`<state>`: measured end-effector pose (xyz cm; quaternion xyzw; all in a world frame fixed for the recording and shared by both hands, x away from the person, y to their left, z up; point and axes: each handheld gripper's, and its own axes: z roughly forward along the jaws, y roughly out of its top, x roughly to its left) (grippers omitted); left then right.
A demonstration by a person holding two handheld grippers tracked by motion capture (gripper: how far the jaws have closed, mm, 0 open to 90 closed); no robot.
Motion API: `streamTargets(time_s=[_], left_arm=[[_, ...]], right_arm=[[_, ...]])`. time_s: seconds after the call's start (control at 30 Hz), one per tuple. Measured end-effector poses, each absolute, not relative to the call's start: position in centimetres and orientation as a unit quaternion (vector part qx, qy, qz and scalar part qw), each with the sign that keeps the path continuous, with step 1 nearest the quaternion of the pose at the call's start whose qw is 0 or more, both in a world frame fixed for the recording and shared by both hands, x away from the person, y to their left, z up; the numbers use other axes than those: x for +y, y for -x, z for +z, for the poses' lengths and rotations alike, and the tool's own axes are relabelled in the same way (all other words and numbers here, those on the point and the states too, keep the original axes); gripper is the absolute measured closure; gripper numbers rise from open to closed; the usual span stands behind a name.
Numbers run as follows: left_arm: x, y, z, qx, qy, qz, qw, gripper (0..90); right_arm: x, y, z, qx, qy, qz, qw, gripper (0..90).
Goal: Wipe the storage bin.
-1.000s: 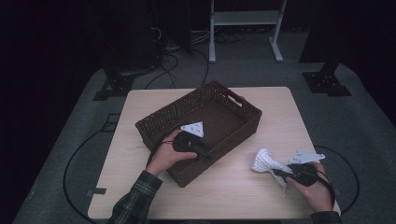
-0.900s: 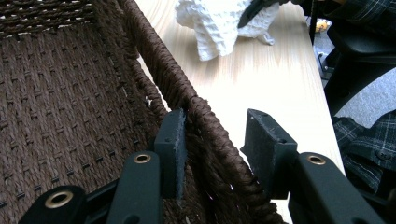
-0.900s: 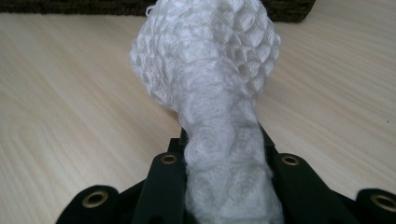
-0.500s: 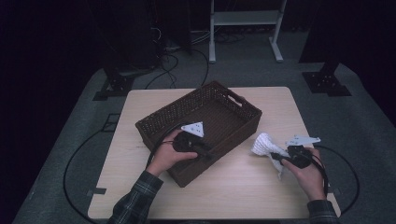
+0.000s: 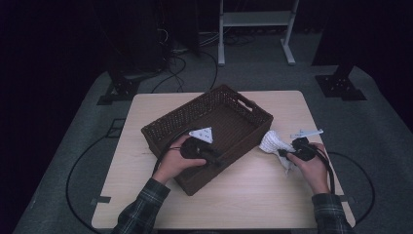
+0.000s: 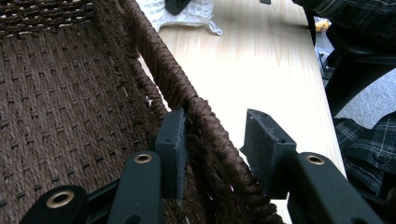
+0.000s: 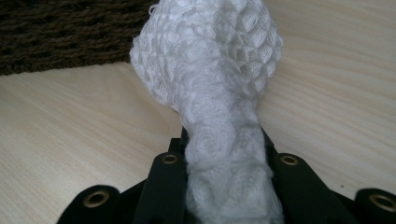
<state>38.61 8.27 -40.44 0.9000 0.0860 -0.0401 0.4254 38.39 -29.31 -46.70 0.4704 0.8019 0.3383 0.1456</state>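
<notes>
A dark brown woven basket [image 5: 165, 127] stands slantwise on the light wooden table [image 5: 253, 200]. My left gripper [image 5: 216, 160] straddles its near right wall [image 6: 154, 60], one jaw inside and one outside, both pressing on the weave. A bunched white knitted cloth [image 5: 272, 142] hangs lifted just right of the basket, with my right gripper [image 5: 285, 155] shut on its lower end. In the right gripper view the cloth [image 7: 210, 70] rises from between the jaws, with the basket's side [image 7: 70, 32] close behind it.
The basket's inside looks bare. A white metal stand [image 5: 253, 19] and cables lie on the floor beyond the table. A black stand base [image 5: 341, 85] sits off the far right corner. Bare tabletop stretches in front of the basket.
My right gripper has carried the white cloth leftward and away from the front edge, closer to the basket's right side. The left gripper and the basket have stayed put.
</notes>
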Motion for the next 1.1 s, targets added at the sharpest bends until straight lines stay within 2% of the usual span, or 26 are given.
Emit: streamTargets(time_s=[0.57,1.1], left_arm=[[8.2,-38.6,-40.4,0.084,-0.9,-0.04,0.425,58.7],[8.3,-38.6,-40.4,0.085,-0.9,-0.04,0.425,58.5]], right_arm=[[-28.4,-39.8,-47.6,0.807,-0.461,0.343,0.138,74.2],[-28.4,-39.2,-45.7,0.793,-0.441,0.389,0.16,74.6]])
